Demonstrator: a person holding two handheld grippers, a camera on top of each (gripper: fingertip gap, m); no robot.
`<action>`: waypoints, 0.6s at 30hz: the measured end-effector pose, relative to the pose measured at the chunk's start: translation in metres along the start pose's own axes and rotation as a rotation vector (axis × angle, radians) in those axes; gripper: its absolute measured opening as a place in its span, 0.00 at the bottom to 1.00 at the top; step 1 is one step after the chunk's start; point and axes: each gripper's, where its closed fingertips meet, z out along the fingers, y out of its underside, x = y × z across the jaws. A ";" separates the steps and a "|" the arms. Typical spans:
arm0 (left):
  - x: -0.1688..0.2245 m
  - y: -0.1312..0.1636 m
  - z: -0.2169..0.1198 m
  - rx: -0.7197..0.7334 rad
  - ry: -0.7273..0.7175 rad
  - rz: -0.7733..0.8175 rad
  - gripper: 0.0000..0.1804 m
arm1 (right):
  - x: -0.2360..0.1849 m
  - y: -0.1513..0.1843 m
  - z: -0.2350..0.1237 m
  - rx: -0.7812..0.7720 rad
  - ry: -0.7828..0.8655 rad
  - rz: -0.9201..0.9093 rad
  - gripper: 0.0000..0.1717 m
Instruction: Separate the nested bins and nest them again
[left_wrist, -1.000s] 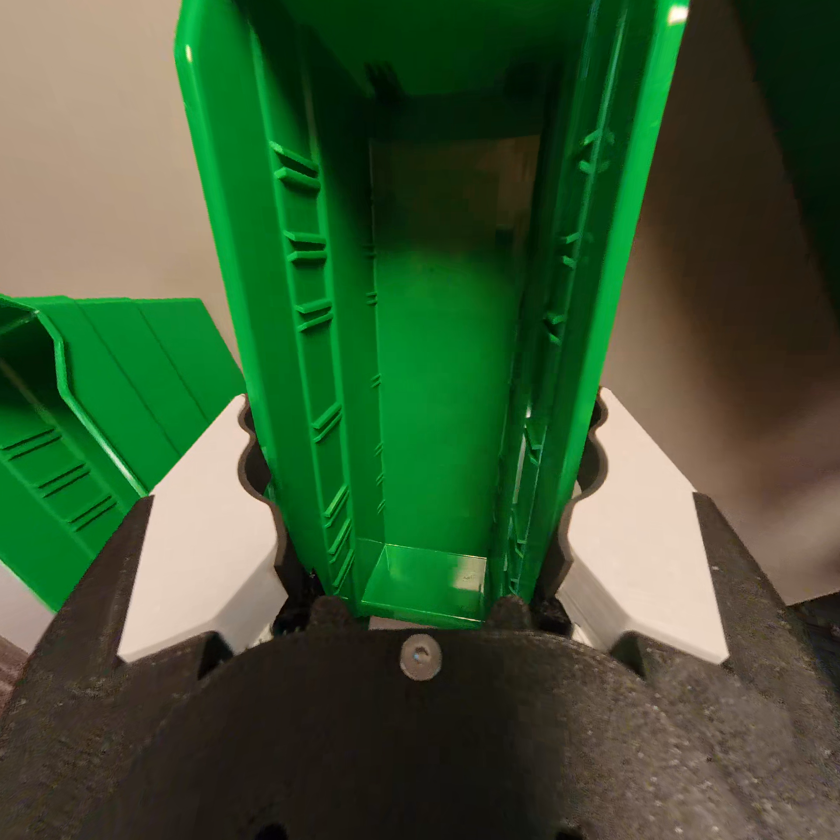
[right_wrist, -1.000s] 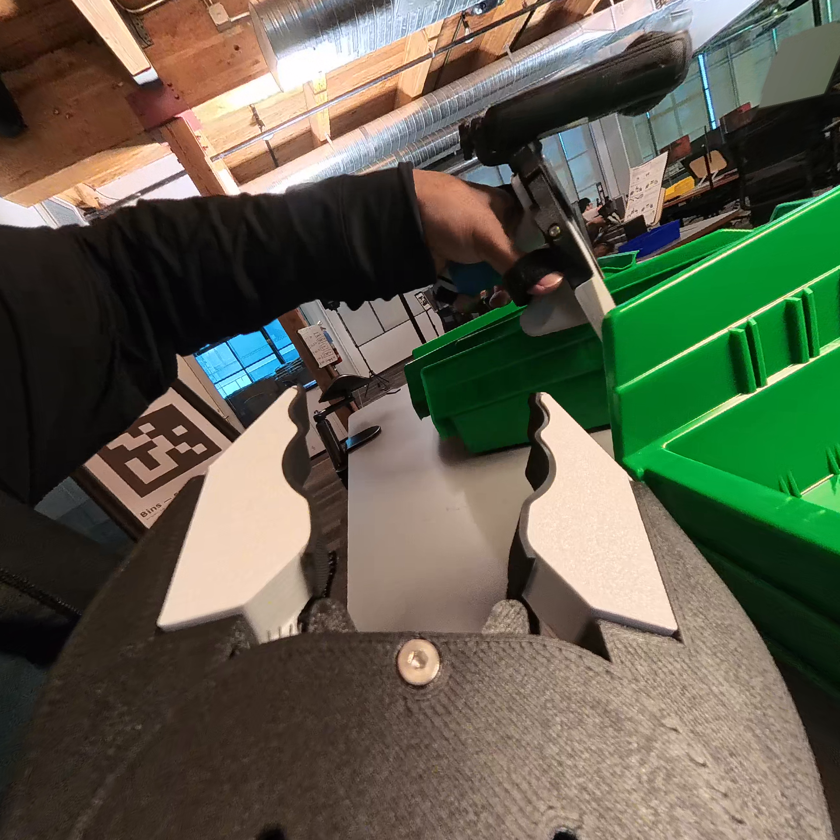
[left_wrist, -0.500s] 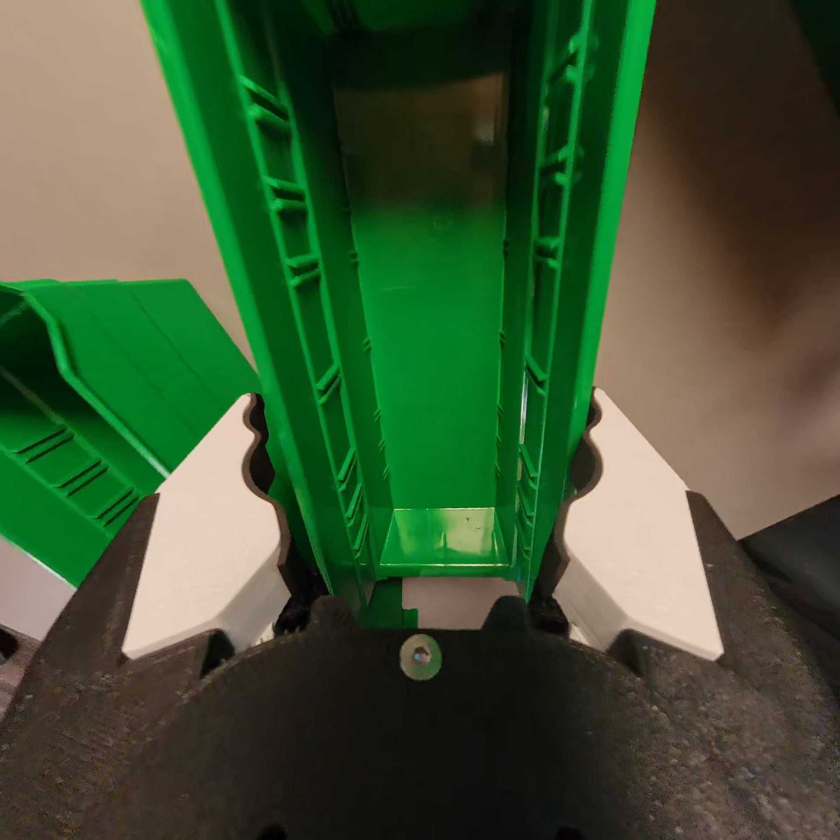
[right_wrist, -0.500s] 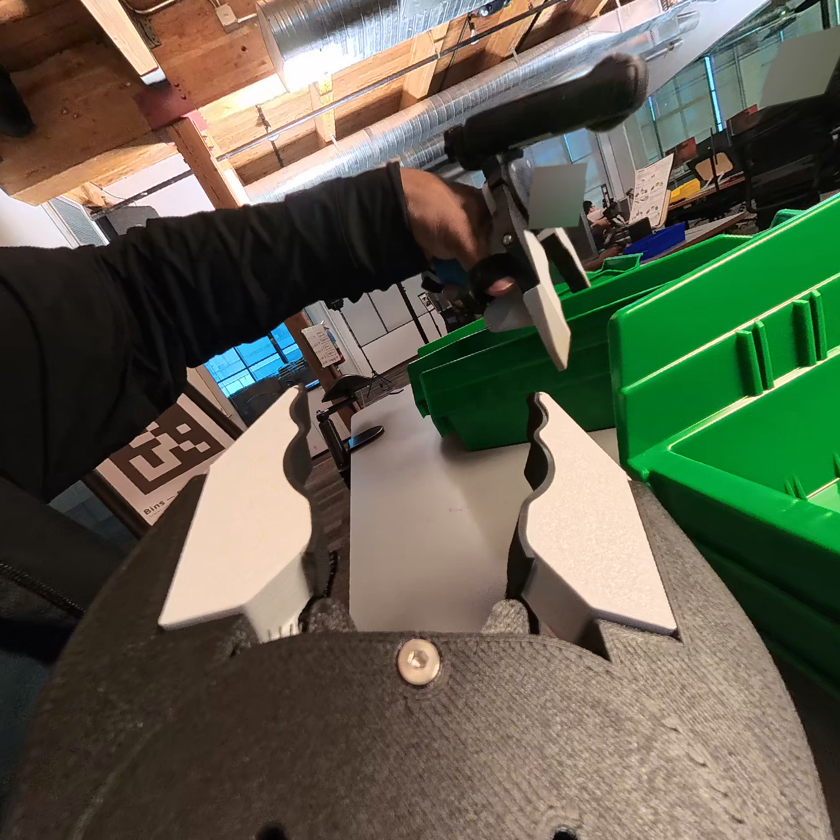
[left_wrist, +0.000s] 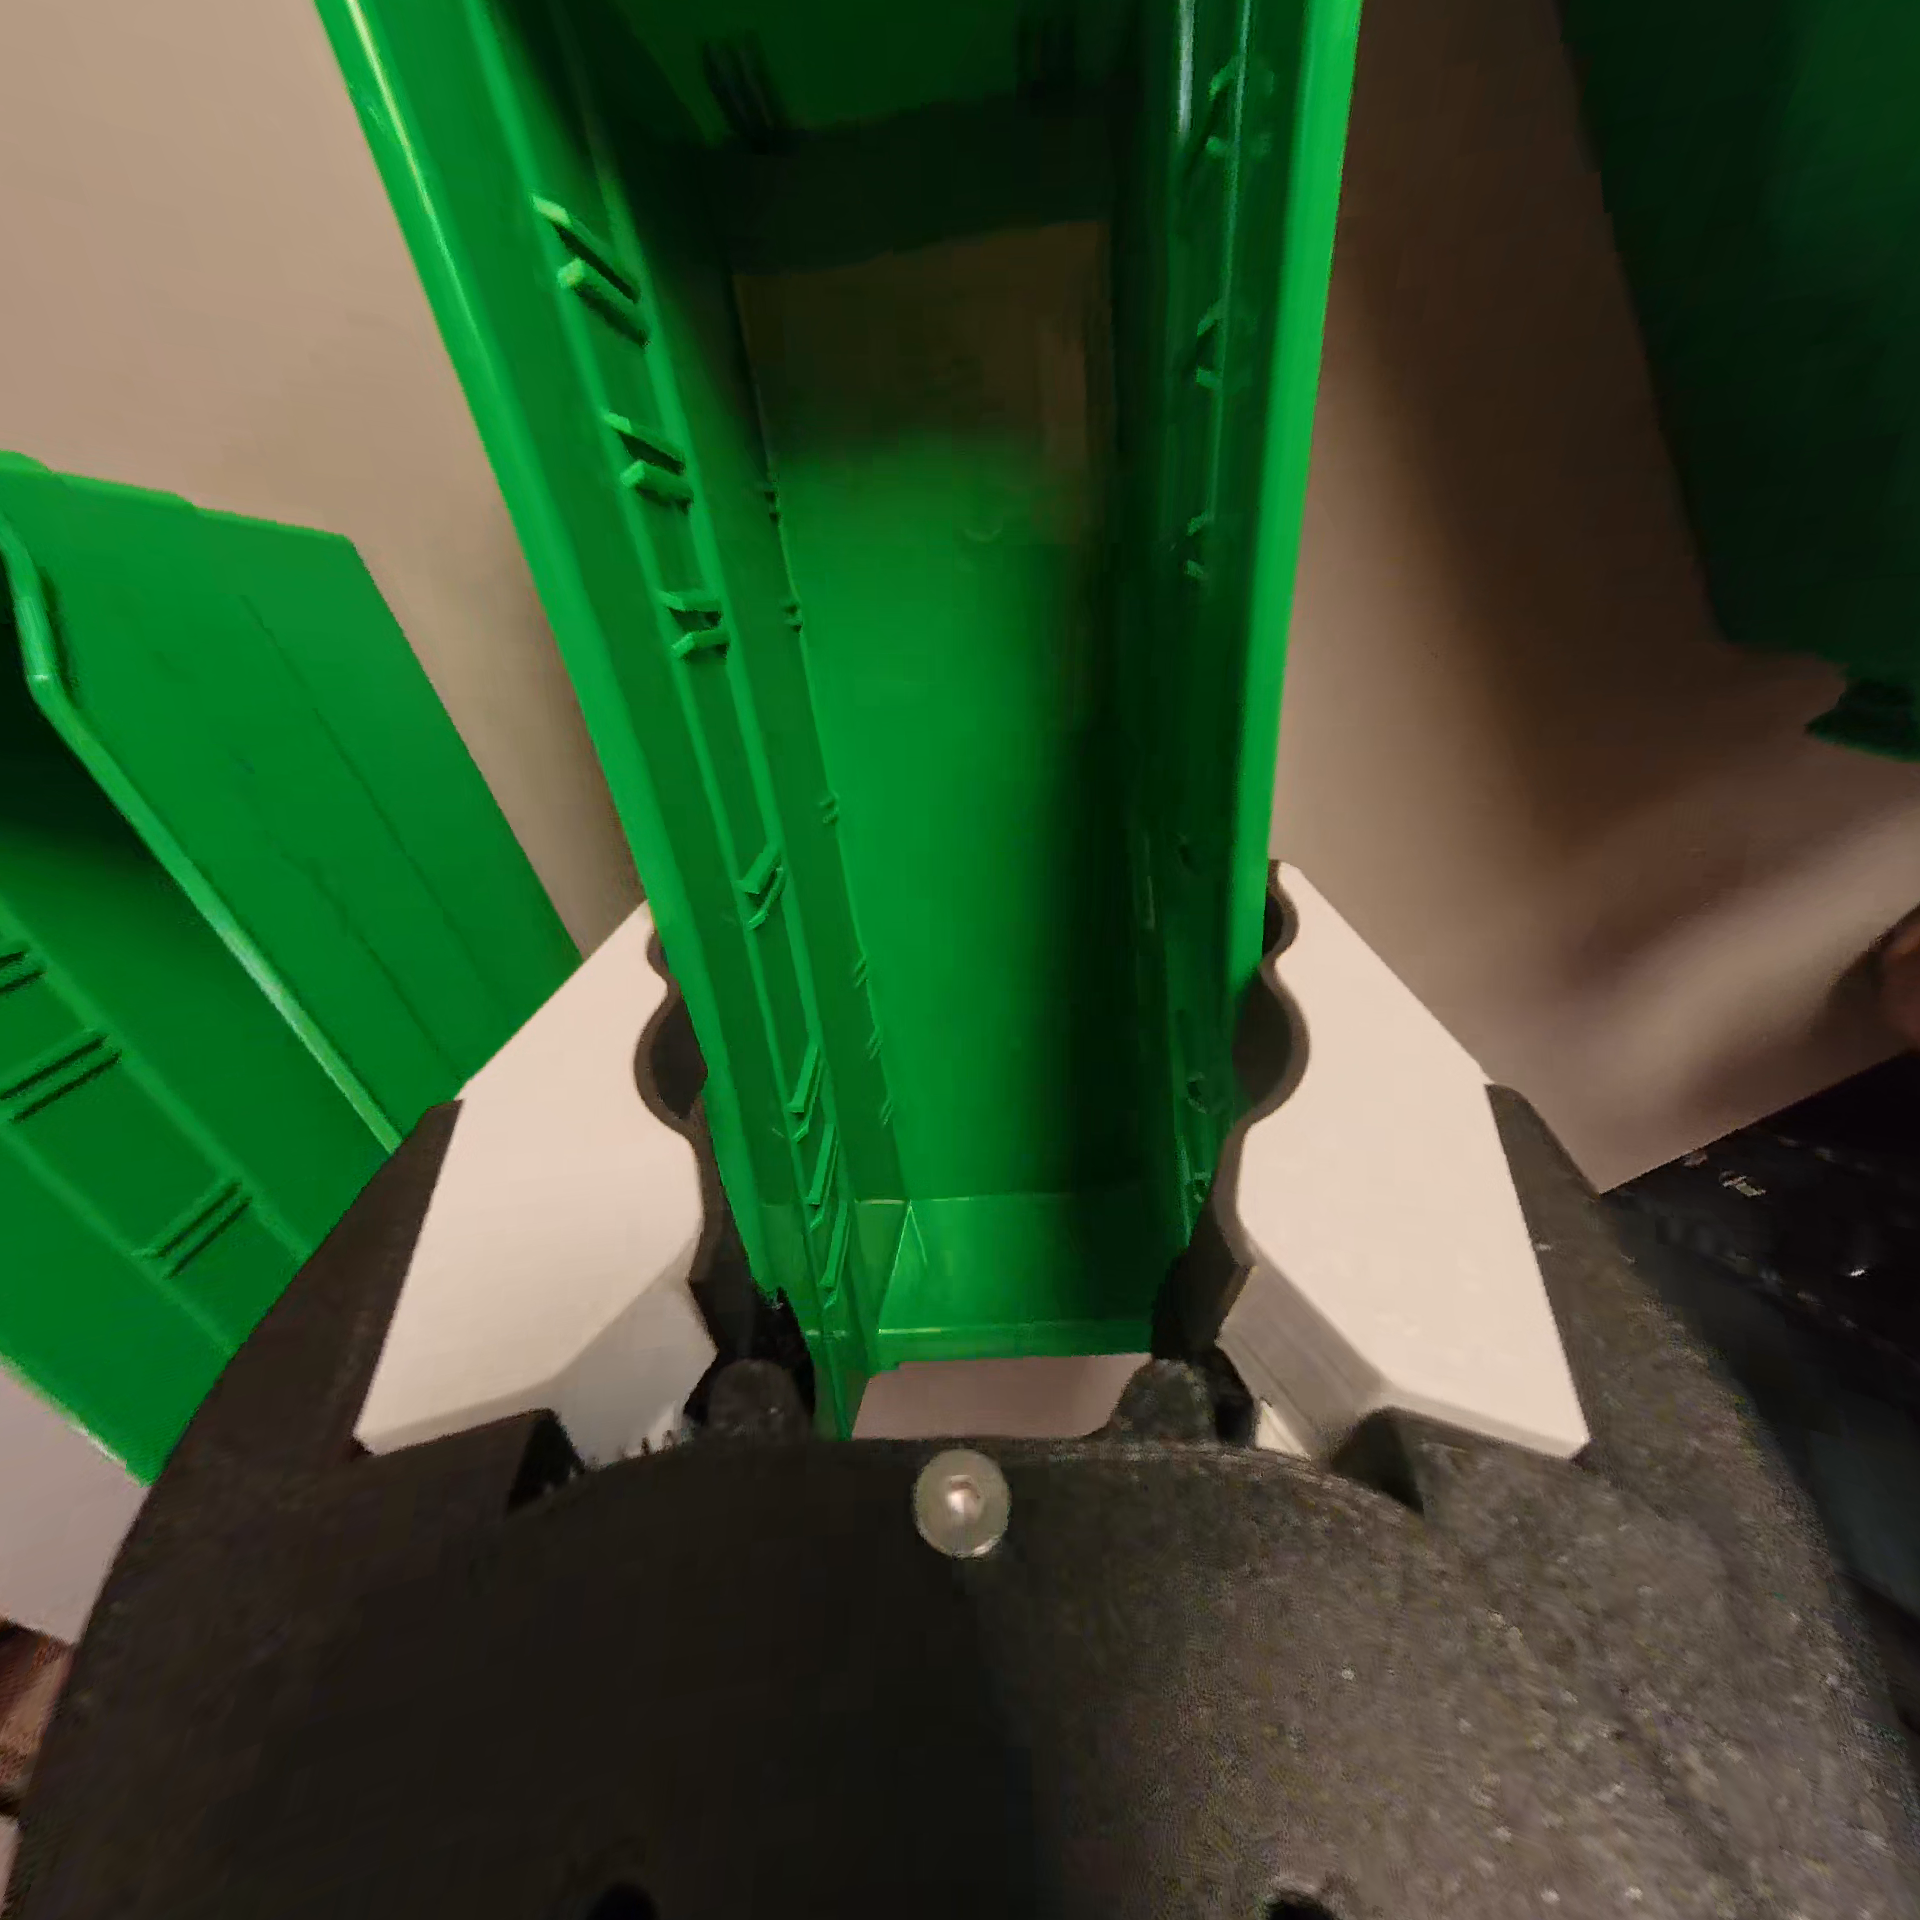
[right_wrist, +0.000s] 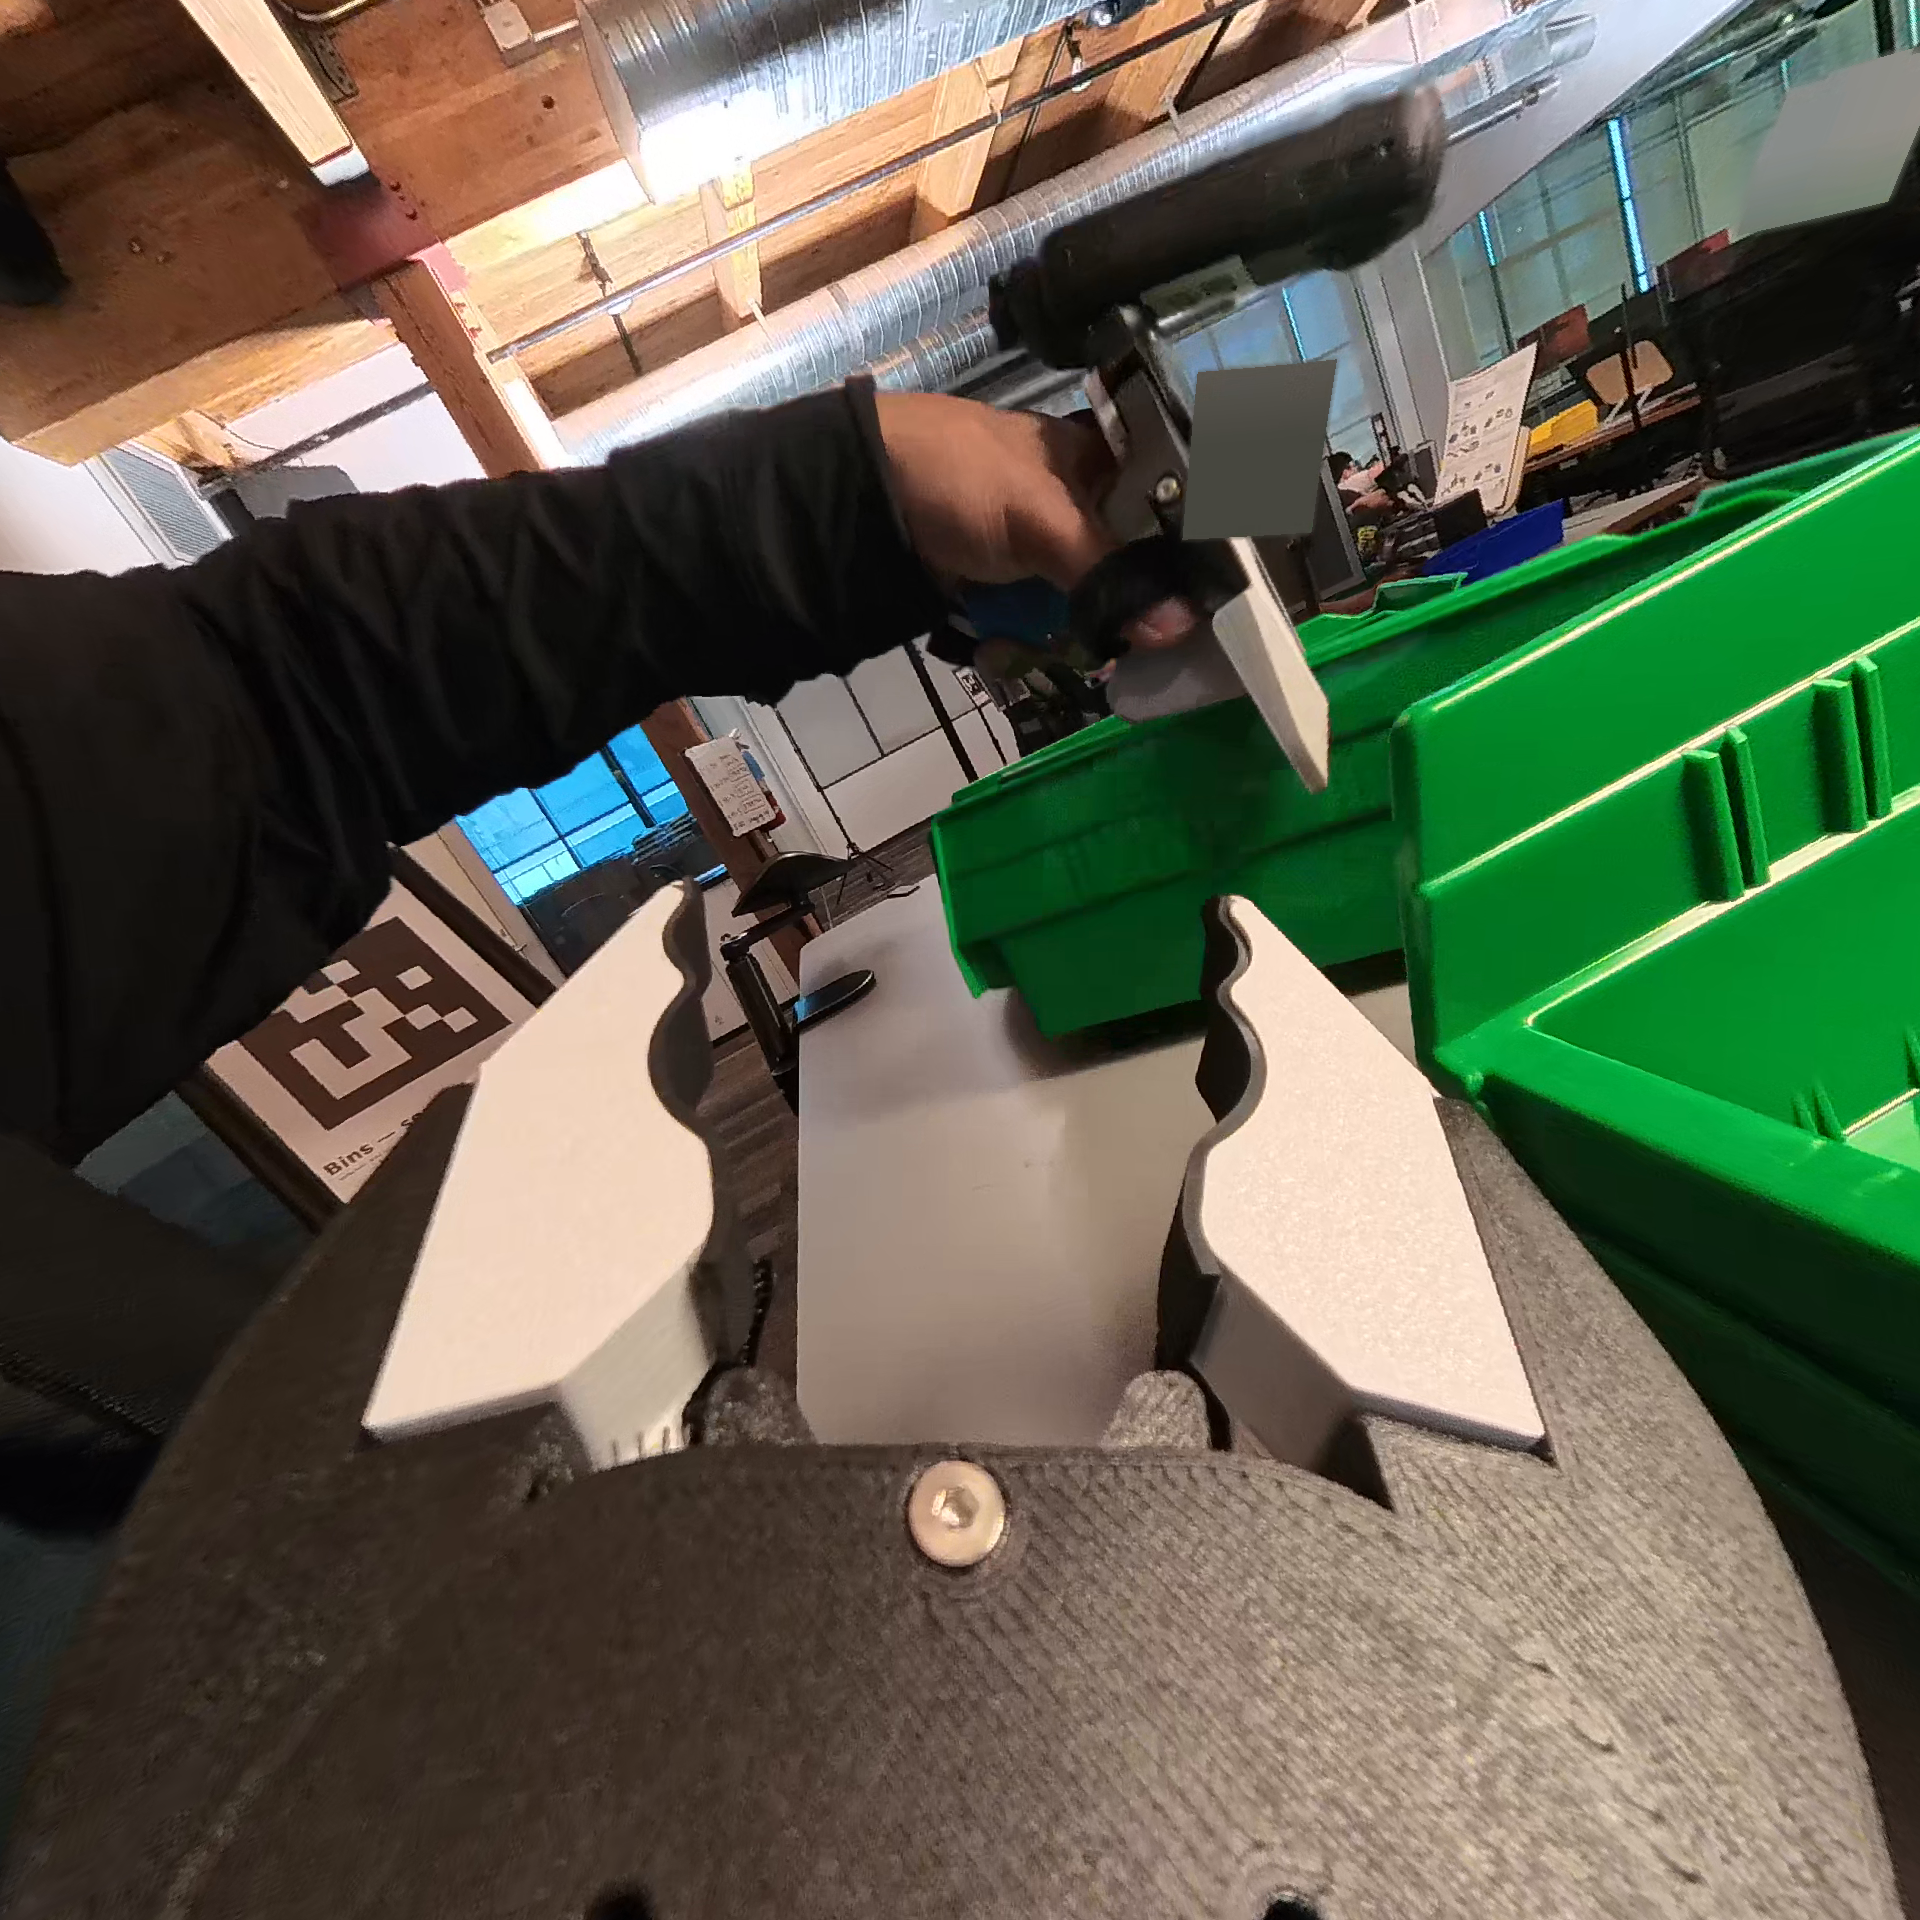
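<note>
A narrow green bin (left_wrist: 966, 831), its far end cut off, is clamped by the left gripper (left_wrist: 961, 1039); the right gripper (right_wrist: 956, 1039) is seen wide open, holding nothing.

The narrow green bin (left_wrist: 997, 831) runs off the left wrist view's top edge, its far end unseen. A dark green shape (left_wrist: 1766, 312) at the upper right, possibly another bin, is cropped and blurred.

Overhead I see timber beams (right_wrist: 208, 239) and silver ducts (right_wrist: 790, 94), one spot glaring bright. A grey bench (right_wrist: 987, 1195) runs ahead of me. Behind it stand white wall panels (right_wrist: 883, 748), blue-lit windows (right_wrist: 582, 831) and a post bearing a paper sheet (right_wrist: 732, 784). Far right, desks and chairs (right_wrist: 1600, 384).
</note>
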 end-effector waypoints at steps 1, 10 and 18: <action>0.002 -0.003 -0.006 0.016 0.005 -0.018 0.58 | 0.000 0.000 0.000 0.000 0.000 0.000 0.56; 0.045 -0.051 -0.088 0.230 0.080 -0.124 0.57 | 0.000 0.001 0.001 -0.005 0.005 -0.004 0.56; 0.110 -0.102 -0.163 0.404 0.172 -0.138 0.56 | -0.003 -0.002 -0.001 0.014 0.006 -0.037 0.56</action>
